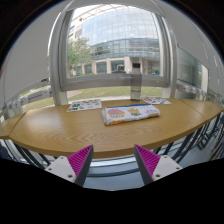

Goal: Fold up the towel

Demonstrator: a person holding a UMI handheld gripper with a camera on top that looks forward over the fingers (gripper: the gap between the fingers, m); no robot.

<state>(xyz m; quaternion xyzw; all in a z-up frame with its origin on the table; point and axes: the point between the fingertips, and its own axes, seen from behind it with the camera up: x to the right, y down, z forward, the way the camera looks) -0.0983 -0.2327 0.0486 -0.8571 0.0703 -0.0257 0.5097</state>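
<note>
Gripper view: fingers (pixel 110 165) apart, towel (pixel 130 112) beyond.

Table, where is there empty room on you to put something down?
The table is bare wood from its near edge, beyond the open gripper, up to the folded towel, and to the towel's left. Crowded parts: the towel in the middle and the papers along the far edge by the window.

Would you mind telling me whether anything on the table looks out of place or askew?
Nothing looks spilled or damaged. The folded towel lies flat on the wooden table, slightly askew to its front edge, well beyond the open gripper, which holds nothing. Papers lie flat behind the towel near the window.
</note>
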